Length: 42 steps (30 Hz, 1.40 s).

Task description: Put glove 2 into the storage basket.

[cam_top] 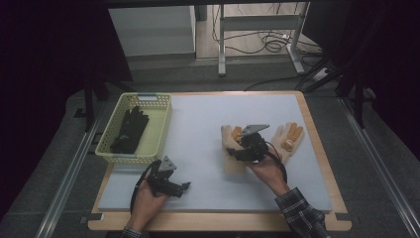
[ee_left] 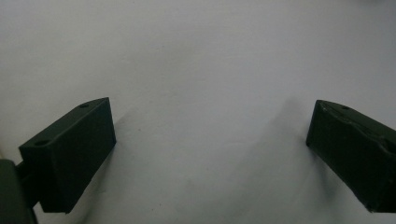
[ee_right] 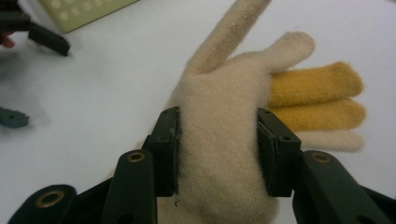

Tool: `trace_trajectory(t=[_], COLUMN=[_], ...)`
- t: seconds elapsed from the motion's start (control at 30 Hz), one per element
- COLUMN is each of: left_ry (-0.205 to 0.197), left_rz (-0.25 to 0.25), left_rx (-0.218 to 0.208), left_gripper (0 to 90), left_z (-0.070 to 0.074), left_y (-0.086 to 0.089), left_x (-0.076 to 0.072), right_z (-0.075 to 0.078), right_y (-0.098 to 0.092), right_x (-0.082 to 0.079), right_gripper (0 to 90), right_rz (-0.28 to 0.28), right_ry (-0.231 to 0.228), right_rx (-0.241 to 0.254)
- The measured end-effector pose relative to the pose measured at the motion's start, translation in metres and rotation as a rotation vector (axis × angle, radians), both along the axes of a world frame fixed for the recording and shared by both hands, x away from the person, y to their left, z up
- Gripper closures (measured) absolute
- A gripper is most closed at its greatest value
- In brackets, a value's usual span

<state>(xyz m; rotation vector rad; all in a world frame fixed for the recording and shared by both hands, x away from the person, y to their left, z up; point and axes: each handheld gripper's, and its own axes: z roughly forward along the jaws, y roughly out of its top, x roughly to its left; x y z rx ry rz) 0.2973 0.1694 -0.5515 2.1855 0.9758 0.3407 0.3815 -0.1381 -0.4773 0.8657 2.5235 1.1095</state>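
Note:
A cream knit glove (ee_right: 233,84) with two orange fingers sits between the jaws of my right gripper (ee_right: 217,123), and both pads press on its palm. In the high view that glove (cam_top: 229,135) is right of the mat's middle, with my right gripper (cam_top: 247,143) over it. A second, matching glove (cam_top: 289,136) lies flat on the mat just to the right. My left gripper (cam_top: 184,188) is low over the mat's front left, its jaws wide apart. Nothing but bare mat shows between the jaws of my left gripper (ee_left: 210,140).
A pale yellow perforated basket (cam_top: 163,124) stands at the mat's left edge and holds black gloves (cam_top: 130,130). The light grey mat (cam_top: 208,114) covers a wooden table. Metal rails run along both sides of the table, and stand legs and cables sit behind it.

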Motion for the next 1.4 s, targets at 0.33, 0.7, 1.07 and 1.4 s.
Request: trace_trajectory(t=[0.33,0.7,1.07,1.4], left_ry=[0.0,0.0,-0.001,0.0], left_rz=[0.0,-0.001,-0.001,-0.001], left_rx=[0.0,0.001,0.001,0.001], left_gripper=[1.4,1.4,1.4,1.4], left_z=[0.0,0.0,0.0,0.0], left_y=[0.0,0.0,0.0,0.0], left_x=[0.0,0.0,0.0,0.0], right_z=[-0.034,-0.029,-0.044,-0.032], right_y=[0.015,-0.03,-0.027,-0.062], right_x=[-0.005,-0.019,-0.037,-0.015], right_gripper=[28.5,69.5,71.4,58.7], right_rz=[0.04,0.02,0.053,-0.037], right_ry=[0.052,0.046,0.02,0.024], right_rx=[0.014,-0.011,-0.035,0.017])
